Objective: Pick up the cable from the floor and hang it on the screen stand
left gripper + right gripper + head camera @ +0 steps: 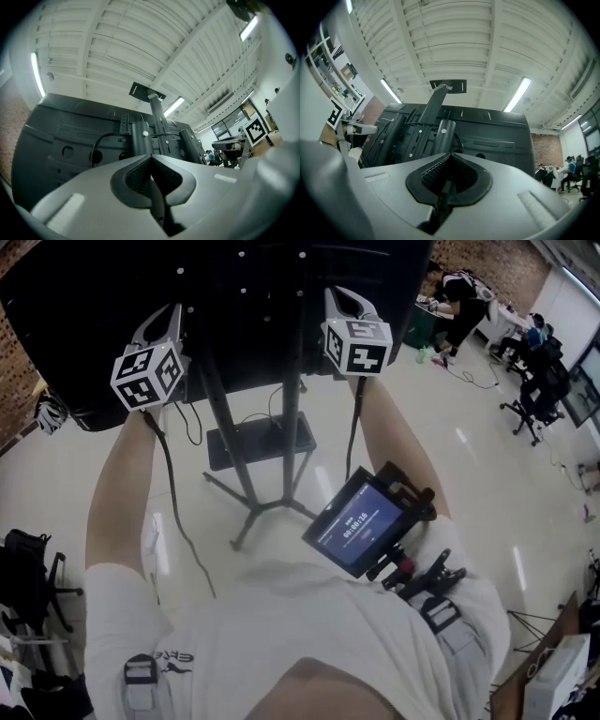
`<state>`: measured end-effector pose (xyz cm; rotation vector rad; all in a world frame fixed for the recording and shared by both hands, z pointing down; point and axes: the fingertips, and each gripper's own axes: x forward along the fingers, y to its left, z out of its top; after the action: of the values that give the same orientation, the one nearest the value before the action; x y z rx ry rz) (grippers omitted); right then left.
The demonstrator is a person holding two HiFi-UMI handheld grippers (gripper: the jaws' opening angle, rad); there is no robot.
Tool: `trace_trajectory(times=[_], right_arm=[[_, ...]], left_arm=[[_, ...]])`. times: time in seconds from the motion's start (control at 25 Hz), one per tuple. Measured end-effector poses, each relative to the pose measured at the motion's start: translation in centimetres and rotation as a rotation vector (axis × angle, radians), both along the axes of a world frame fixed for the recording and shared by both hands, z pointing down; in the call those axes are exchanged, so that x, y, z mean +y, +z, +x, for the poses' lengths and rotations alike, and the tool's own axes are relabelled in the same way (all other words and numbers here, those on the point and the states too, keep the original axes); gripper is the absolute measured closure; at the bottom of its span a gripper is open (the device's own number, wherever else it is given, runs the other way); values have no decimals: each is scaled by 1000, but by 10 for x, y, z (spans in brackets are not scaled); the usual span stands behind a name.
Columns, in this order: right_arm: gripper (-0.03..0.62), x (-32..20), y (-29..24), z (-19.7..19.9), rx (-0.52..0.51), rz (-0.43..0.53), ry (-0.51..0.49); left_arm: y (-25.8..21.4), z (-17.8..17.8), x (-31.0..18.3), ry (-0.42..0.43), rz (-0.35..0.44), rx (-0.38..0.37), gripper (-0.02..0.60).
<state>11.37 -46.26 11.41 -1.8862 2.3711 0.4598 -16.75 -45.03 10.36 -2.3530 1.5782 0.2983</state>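
Left claw (150,161): raised, tips up toward the back of the screen (61,136). Jaws closed pad to pad, nothing seen clamped between them.

Cable (110,134): thin and black, looping on the screen's back just ahead of the left claw's tips and to their left, apart from the claw. Judged to be the task's cable, though not certain. None shows loose on the floor (56,484) below.

Stand (158,117): post straight ahead of the left claw's tips, a little to the right.

Right claw (450,159): raised likewise, beside the left claw and facing the same post. Jaws closed. A dark strip sits in the slot below the pads, most likely part of its own body. No cable seen in it; the loop lies to its left.

Risks (judged):
- The loop looks draped, not fixed. A brush from either claw, both near the screen's back, could drag it off and drop it.
- Closed jaws cannot retake it without opening first.
- The claws' own cords (169,465) trail below them and could snag the stand.
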Motion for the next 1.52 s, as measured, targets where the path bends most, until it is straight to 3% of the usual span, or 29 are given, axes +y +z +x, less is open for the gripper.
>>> trace_trajectory(times=[0.68, 1.08, 1.52], right_arm=[[582, 21, 94, -15, -37, -153, -18], [582, 104, 176, -37, -32, -250, 6], [582, 159, 221, -50, -45, -291, -78]], left_arm=[[97, 35, 10, 104, -142, 68, 580], [180, 45, 79, 142, -201, 29, 580], [234, 66, 144, 85, -270, 39, 580]])
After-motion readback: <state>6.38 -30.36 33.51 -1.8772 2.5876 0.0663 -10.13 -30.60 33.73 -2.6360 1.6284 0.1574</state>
